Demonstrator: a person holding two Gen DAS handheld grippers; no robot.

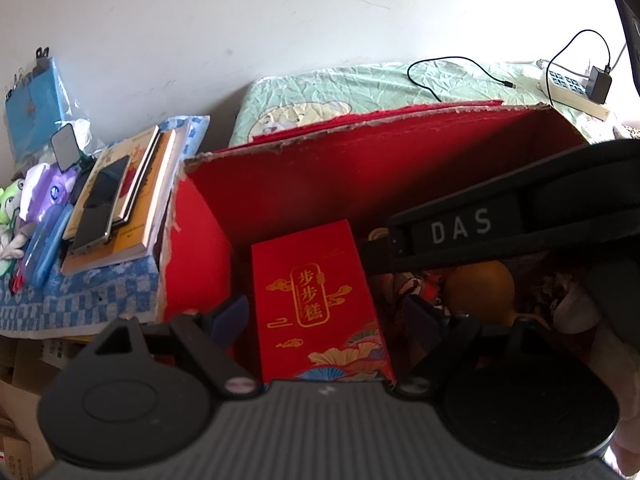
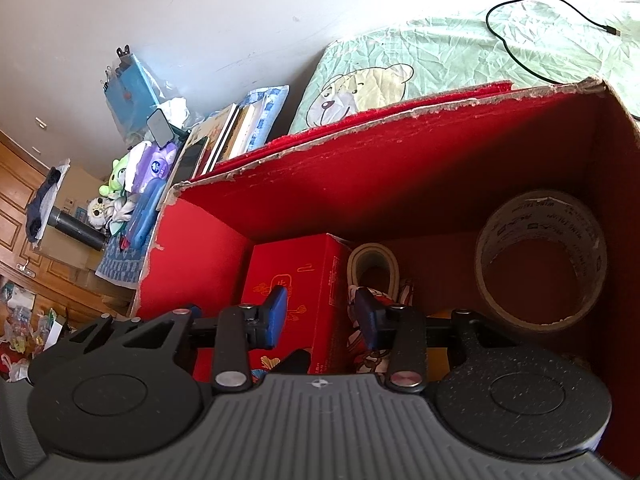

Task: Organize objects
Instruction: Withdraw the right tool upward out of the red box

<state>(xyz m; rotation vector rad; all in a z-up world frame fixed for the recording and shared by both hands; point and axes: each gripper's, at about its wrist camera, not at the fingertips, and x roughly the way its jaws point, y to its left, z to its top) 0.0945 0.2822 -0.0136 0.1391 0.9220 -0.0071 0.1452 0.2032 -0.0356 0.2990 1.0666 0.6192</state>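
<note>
I am looking down into a big red box (image 2: pixel 400 168) with torn top edges. It sits by a bed with a green bear blanket (image 2: pixel 440 56).

My left tool (image 1: pixel 326 316) is wide open. A small red gift box (image 1: pixel 320 300) with gold writing stands in the big box, right between the two blue pads. I cannot see the pads pressing on it, so I do not think the tool has hold of it.

My right tool (image 2: pixel 322 316) is about half open. Its blue pads hang over the edge of the same red gift box (image 2: pixel 296 292) and some red and white printed cloth (image 2: pixel 372 344). The pads do not squeeze anything. In the left view, the right tool crosses the picture as a black bar with white letters (image 1: pixel 460 228).

Also in the big box are a large roll of clear tape (image 2: pixel 540 256), leaning by the right wall, and a smaller squashed roll of tape (image 2: pixel 372 264) just beside the gift box. Something round and yellow-brown (image 1: pixel 480 284) lies low down too, but I cannot tell what it is.

To the left of the big box there is a stack of books (image 1: pixel 128 200) on a blue checked cloth (image 1: pixel 80 296). A dark phone (image 1: pixel 100 208) lies on top. A black cable (image 1: pixel 452 76) lies on the blanket.
</note>
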